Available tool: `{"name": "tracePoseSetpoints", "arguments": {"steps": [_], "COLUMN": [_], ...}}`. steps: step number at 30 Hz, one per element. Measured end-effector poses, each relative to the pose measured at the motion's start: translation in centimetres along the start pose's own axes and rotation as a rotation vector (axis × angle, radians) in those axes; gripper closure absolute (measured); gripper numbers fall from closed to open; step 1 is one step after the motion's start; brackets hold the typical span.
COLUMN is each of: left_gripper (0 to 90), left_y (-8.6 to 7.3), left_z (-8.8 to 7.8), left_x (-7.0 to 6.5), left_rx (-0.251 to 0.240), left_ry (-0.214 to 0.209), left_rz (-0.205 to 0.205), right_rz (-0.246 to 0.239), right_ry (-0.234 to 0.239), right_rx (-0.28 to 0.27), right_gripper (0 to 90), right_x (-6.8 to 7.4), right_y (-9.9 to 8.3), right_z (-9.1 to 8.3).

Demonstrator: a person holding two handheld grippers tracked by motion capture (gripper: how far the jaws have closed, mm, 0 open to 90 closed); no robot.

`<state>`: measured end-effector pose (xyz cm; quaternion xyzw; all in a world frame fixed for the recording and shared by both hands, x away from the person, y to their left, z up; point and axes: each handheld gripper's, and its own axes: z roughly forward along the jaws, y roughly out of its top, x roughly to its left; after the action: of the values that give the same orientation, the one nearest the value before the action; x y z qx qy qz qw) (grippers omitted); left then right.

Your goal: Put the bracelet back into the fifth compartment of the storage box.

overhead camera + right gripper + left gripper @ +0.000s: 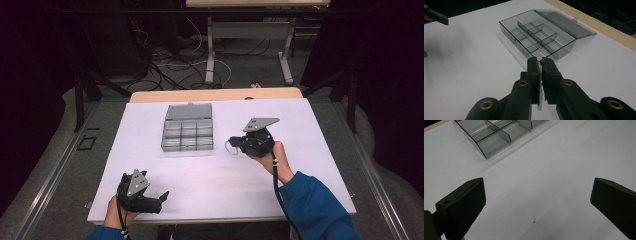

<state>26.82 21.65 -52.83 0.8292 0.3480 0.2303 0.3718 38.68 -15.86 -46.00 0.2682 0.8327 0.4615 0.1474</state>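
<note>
While the right gripper (234,145) is hovering over the white table (300,150), its jaws are pressing together on a small clear hook (230,146), a pale, see-through piece with a curved end that is poking out past the tips in the high view. Along the right gripper view the same clear hook (539,100) is showing as a whitish strip squeezed in the narrow gap between the 2 black jaws. It is sitting in the air just to the right of the grey plastic box (188,135) and a little nearer the person, not touching it. That box (541,37) is lying open on the table, its lid folded flat behind it, its thin dividers splitting it into compartments that are looking bare. Farther out, near the table's front left edge, the left gripper (162,196) is resting low in the person's hand, its jaws spread wide with nothing between them, and bare tabletop is showing between its jaws in the left gripper view. Blue sleeves are coming in from the bottom.
</note>
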Motion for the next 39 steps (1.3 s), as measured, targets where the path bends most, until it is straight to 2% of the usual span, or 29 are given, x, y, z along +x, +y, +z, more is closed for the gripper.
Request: {"name": "tracePoseSetpoints", "arguments": {"steps": [18,39], "left_gripper": [0.1,0.1], "left_y": [0.0,0.0], "left_z": [0.0,0.0], "left_x": [0.0,0.0], "left_rx": [0.002,0.002], "left_ry": [0.005,0.004], "left_rz": [0.002,0.003], "right_rz": [-0.017,-0.011], "right_ry": [0.014,0.018], "right_rx": [-0.007,-0.017], "right_gripper": [85.7,85.7], "right_x": [0.5,1.0], "right_y": [2.0,3.9], "right_z": [2.1,4.1]}}
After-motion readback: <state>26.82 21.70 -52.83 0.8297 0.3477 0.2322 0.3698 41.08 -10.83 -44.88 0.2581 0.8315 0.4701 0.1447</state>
